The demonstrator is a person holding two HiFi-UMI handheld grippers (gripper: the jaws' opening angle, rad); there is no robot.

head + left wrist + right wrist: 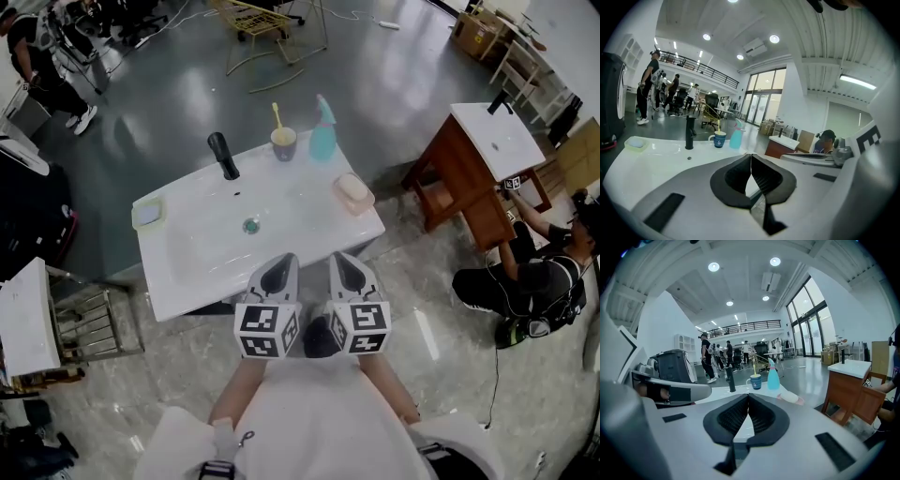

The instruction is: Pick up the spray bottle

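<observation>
A light blue spray bottle (pixel 322 133) stands upright at the far edge of the white washbasin top (pixel 202 262), next to a blue cup (pixel 284 142) holding a yellow toothbrush. It also shows far ahead as the spray bottle (pixel 736 137) in the left gripper view and the spray bottle (pixel 773 376) in the right gripper view. My left gripper (pixel 278 273) and right gripper (pixel 348 270) hang side by side over the basin's near edge, well short of the bottle. Both have their jaws pressed together with nothing between them.
A black tap (pixel 223 155) rises at the basin's back, with a drain (pixel 250 225) in the bowl. A pink soap dish (pixel 353 193) sits at the right, a pale green one (pixel 147 215) at the left. A brown cabinet (pixel 466 178) and a crouching person (pixel 530 281) are to the right.
</observation>
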